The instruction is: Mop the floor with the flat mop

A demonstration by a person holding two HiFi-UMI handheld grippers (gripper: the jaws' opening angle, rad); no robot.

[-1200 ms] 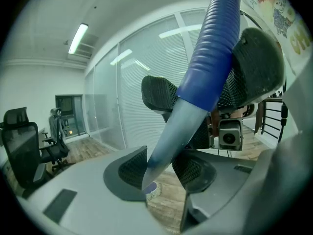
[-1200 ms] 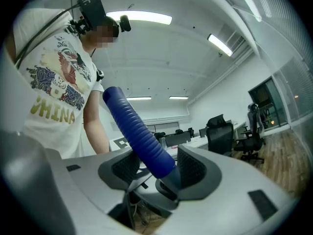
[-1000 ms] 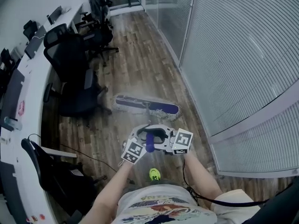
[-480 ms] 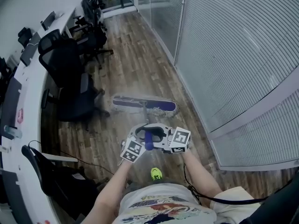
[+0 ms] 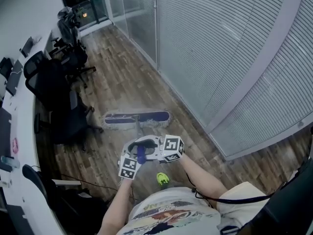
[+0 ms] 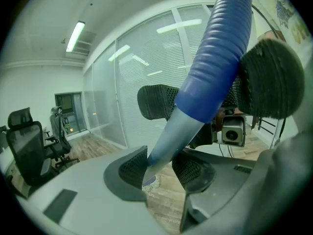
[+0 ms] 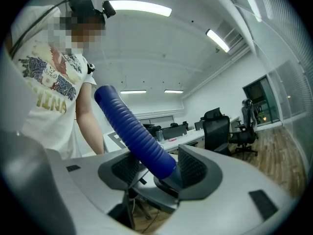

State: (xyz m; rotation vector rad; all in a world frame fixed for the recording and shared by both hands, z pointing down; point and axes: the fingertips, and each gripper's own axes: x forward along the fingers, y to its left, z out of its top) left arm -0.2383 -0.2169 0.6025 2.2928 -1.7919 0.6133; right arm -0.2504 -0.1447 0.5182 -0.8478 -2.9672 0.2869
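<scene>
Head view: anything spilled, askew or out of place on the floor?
Nothing spilled or broken. The mop head lies flat on the floor. Two loose things: a black cable trails over the boards at the left, and a small yellow-green thing sits by the person's feet; what it is, I cannot tell.

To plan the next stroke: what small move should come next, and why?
Probably push the mop head forward. Both the left gripper and right gripper are closed on the handle, the head lies flat, and wood floor stretches ahead between office chair and glass wall.
</scene>
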